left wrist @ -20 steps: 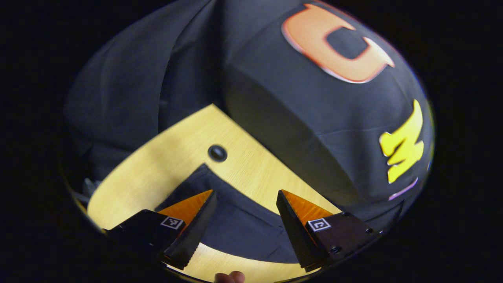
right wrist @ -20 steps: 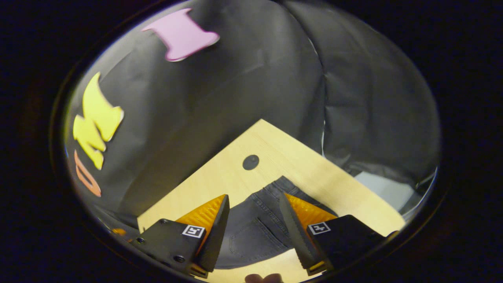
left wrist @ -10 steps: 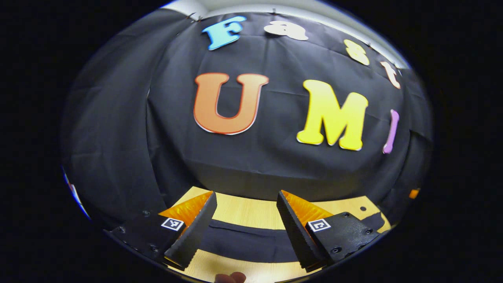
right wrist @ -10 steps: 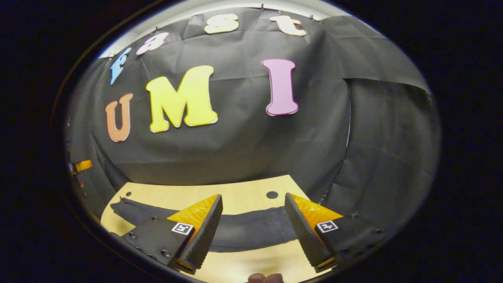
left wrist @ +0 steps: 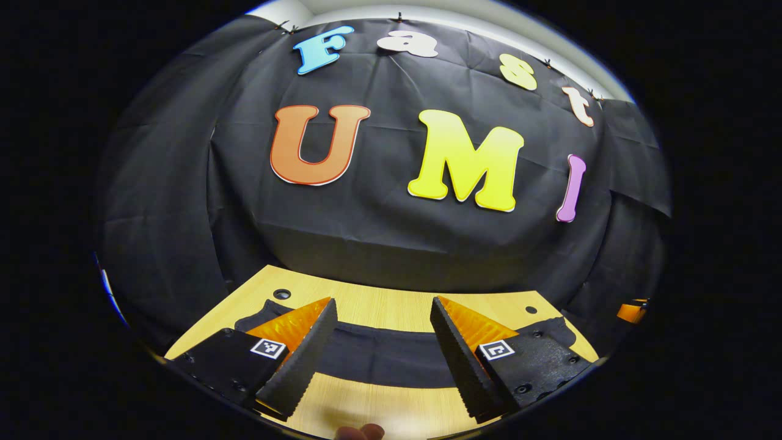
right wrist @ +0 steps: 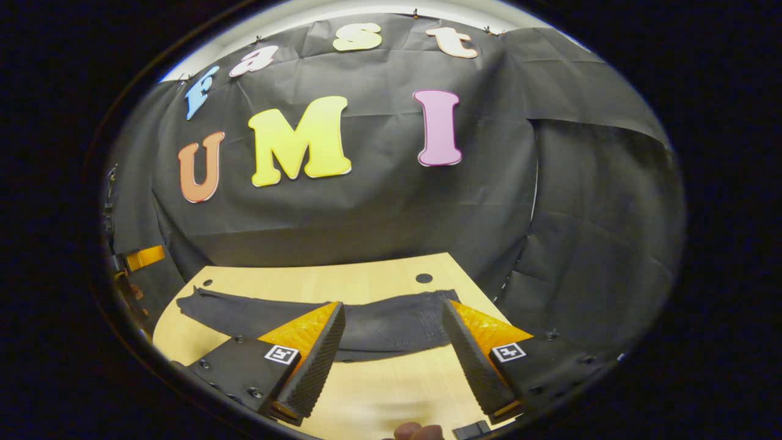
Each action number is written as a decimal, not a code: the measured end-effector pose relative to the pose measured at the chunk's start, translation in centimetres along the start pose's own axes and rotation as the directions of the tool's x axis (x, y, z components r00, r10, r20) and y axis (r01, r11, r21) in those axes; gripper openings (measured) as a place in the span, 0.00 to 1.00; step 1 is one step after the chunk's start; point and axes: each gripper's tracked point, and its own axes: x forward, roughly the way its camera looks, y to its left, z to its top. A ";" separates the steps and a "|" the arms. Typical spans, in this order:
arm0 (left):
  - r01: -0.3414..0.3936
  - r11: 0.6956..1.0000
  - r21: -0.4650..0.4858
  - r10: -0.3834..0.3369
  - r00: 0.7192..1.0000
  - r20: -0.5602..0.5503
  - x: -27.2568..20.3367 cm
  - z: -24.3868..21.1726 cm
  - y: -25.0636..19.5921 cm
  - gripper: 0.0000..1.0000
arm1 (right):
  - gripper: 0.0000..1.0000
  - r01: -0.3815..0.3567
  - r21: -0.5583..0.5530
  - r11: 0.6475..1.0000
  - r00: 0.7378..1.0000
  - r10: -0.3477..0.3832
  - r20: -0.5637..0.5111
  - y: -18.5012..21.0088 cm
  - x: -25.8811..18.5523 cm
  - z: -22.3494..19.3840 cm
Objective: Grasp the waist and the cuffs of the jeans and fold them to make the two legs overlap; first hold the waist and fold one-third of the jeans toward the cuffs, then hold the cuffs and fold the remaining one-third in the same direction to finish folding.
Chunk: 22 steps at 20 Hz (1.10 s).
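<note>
Dark grey jeans [right wrist: 379, 324] lie flat in a long strip across the light wooden table [right wrist: 379, 391]. Their waist [right wrist: 431, 315], with pocket stitching, is the strip's right end in the right gripper view, and the leg end [right wrist: 195, 302] lies at the left. My right gripper [right wrist: 393, 304] is open, above the table's near side and short of the jeans. In the left gripper view the jeans [left wrist: 379, 357] stretch across behind the fingers. My left gripper [left wrist: 383, 300] is open too, holding nothing.
The table [left wrist: 379, 409] has small round holes near its back corners [left wrist: 281, 294] [right wrist: 423, 278]. The black cloth wall [left wrist: 391, 244] hangs close behind the table's far edge. A person's fingertips [left wrist: 360, 432] [right wrist: 418, 431] show at the bottom of both views.
Both views have swung up from looking down on the ends of the jeans to facing the wall. The grippers have drawn back from the jeans. Both stay open.
</note>
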 end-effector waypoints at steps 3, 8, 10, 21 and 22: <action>-0.006 0.999 0.038 0.006 1.000 0.014 0.0 0.6 -0.3 0.98 | 0.98 0.018 0.025 1.000 1.000 -0.018 -0.016 -2.1 1.5 -0.9; -0.007 0.997 0.074 0.007 1.000 -0.002 0.1 0.9 -1.8 0.98 | 0.94 0.051 0.121 0.991 0.993 -0.038 -0.108 -6.9 8.0 -4.9; -0.012 0.996 0.087 0.012 1.000 -0.008 0.1 0.7 -2.4 0.98 | 0.99 0.093 0.159 0.983 0.986 -0.069 -0.153 -9.7 11.2 -7.1; -0.045 0.988 0.149 0.063 0.991 -0.119 0.9 -1.9 -3.9 0.99 | 0.99 0.168 0.187 0.968 0.953 -0.111 -0.281 -15.9 22.9 -14.7; -0.043 0.987 0.152 0.062 0.991 -0.119 1.0 -1.9 -4.0 0.99 | 0.94 0.165 0.191 0.968 0.953 -0.107 -0.284 -15.9 23.2 -14.9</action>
